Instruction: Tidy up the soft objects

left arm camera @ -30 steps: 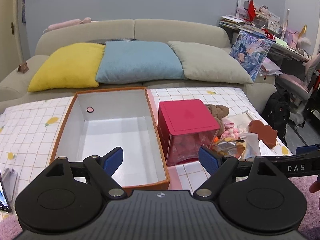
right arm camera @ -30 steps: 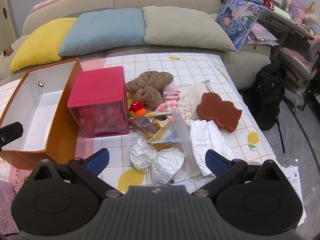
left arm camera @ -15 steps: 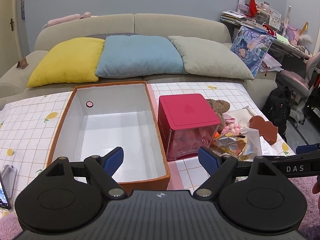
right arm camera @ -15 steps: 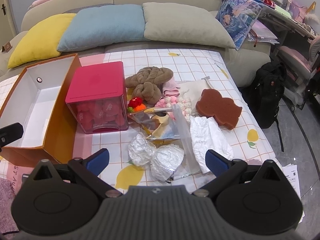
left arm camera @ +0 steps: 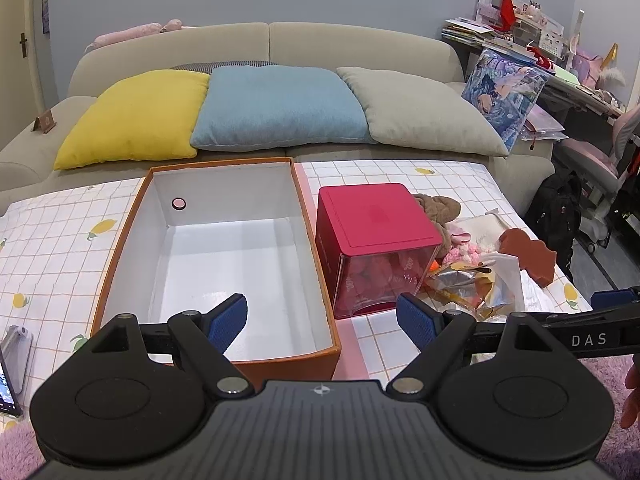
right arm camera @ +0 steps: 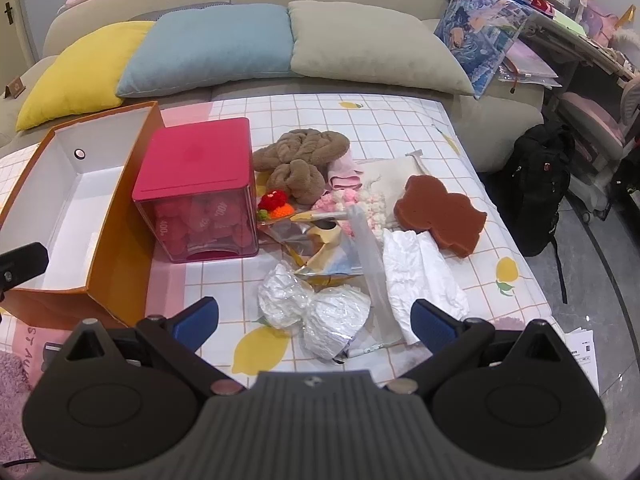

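Observation:
An empty orange box [left arm camera: 120, 248] with a white inside stands on the checked table, also in the right wrist view [right arm camera: 116, 216]. Right of it stands a red-lidded clear container [right arm camera: 200, 184]. Beyond lies a pile: brown plush twists [right arm camera: 300, 156], a pink cloth [right arm camera: 344, 170], pink and white knitted pieces [right arm camera: 360, 204], a red knitted toy [right arm camera: 274, 202], a brown sponge [right arm camera: 440, 216], white tissue [right arm camera: 420, 272], crumpled plastic [right arm camera: 316, 312] and foil bags [right arm camera: 320, 248]. My left gripper [left arm camera: 322, 320] is open above the box's near end. My right gripper [right arm camera: 314, 320] is open above the crumpled plastic.
A sofa [left arm camera: 280, 52] with yellow, blue and grey pillows runs behind the table. A phone [left arm camera: 12, 364] lies at the table's left edge. A cluttered desk [left arm camera: 540, 40], a pink chair and a black backpack [right arm camera: 540, 188] stand to the right.
Both grippers have drawn back and risen slightly, so the table and its objects sit a little farther away. Both stay open and empty.

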`<state>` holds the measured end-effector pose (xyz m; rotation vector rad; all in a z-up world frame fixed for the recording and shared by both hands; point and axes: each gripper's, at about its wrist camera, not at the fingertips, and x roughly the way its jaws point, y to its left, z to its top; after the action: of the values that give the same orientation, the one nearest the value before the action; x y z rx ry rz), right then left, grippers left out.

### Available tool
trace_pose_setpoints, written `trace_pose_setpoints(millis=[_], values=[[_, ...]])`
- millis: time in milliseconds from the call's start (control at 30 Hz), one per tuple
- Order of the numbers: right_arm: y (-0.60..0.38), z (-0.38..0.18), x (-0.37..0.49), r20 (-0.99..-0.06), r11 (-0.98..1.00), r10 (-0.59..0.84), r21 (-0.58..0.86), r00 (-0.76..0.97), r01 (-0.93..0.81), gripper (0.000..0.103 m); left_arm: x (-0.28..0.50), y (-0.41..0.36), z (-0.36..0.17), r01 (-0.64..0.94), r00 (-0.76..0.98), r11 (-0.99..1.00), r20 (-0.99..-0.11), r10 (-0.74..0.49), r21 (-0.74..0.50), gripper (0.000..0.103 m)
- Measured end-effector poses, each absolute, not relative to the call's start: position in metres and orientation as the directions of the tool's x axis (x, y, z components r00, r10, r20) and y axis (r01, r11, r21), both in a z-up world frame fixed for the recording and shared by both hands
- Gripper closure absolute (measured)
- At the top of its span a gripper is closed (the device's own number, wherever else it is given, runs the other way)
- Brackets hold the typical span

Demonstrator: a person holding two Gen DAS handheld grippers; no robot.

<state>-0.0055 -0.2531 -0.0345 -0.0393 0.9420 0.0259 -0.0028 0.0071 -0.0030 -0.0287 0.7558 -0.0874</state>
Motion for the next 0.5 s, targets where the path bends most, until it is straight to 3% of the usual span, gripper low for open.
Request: trace_pose_setpoints(millis=[500], values=[[-0.2494, -0.0335, -0.0050, -0.813, 0.998, 0.029, -0.010, 0.582, -0.064, 0.003, -0.0020, 0.0061, -0.0030, 0.069, 0.721, 0.996, -0.687, -0.088, -0.055, 0.004]])
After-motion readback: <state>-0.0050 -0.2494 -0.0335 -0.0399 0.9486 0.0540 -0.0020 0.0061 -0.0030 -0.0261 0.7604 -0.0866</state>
